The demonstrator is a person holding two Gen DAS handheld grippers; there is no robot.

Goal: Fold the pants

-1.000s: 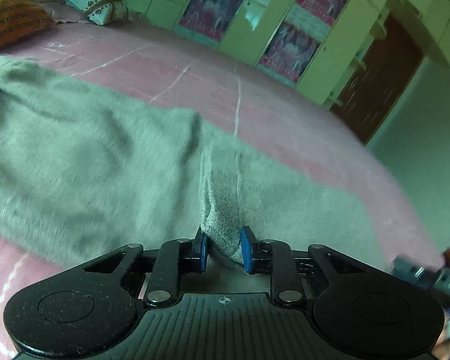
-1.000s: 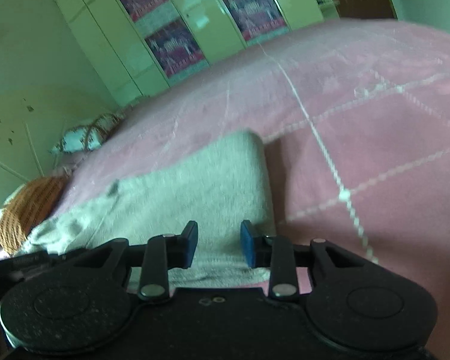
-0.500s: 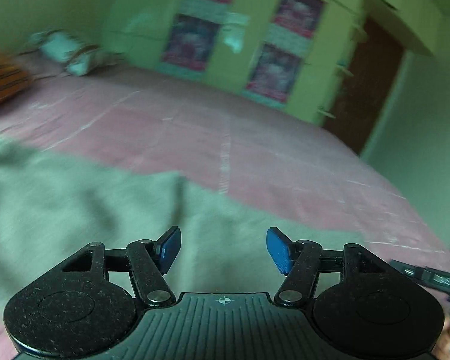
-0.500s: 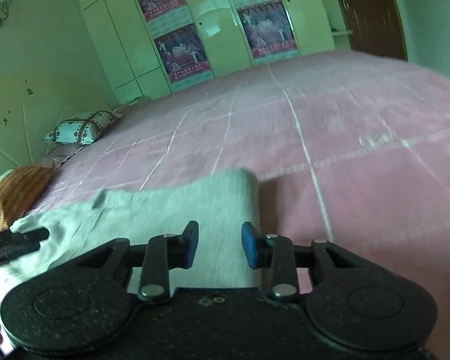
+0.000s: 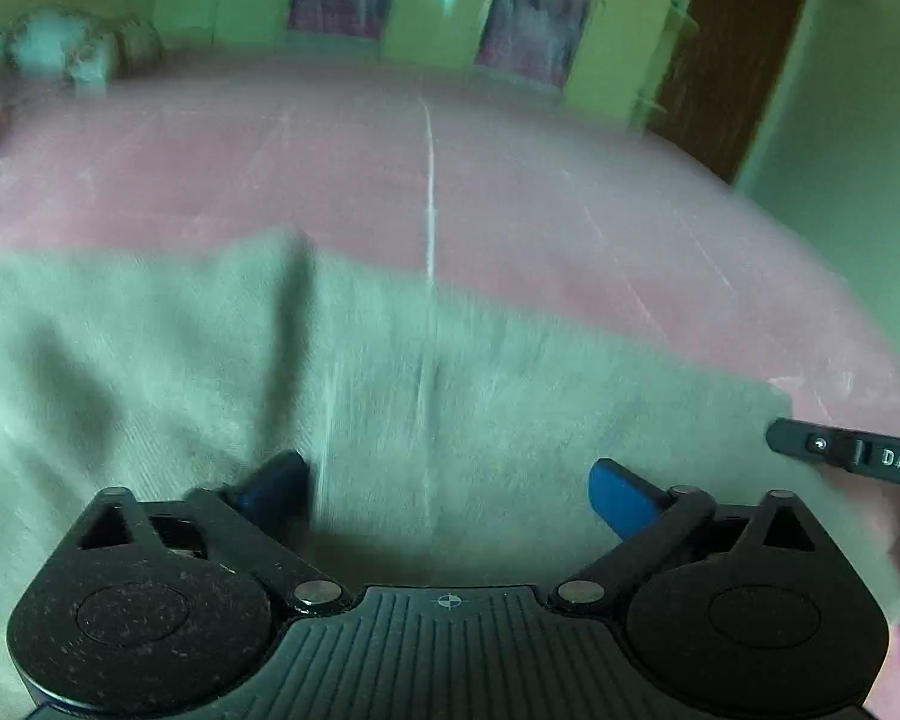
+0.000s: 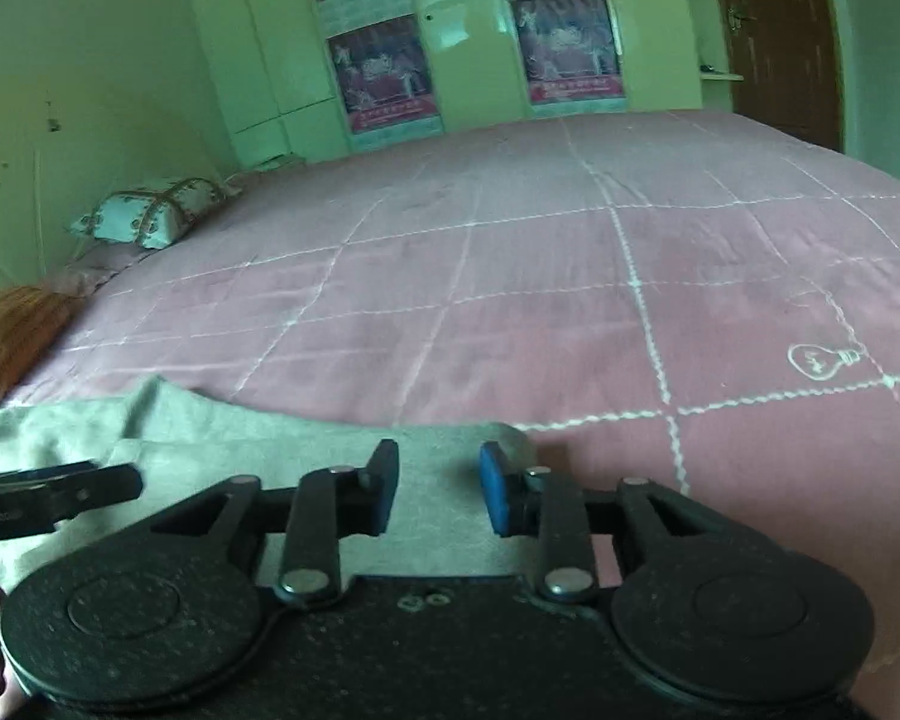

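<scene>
1. Grey pants (image 5: 450,396) are lying flat on a pink quilted bedspread (image 6: 570,300), directly beneath and ahead of both tools.
2. The left gripper (image 5: 444,489) is hovering over the cloth, spread wide and gripping nothing.
3. The right gripper (image 6: 438,489) is sitting partly open near the folded edge, empty.
4. A second ago, the left one was pinching a ridge of fabric; that ridge is lying released now.

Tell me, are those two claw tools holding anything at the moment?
Nothing is held. The left gripper and right gripper both gape open above the grey pants.
</scene>
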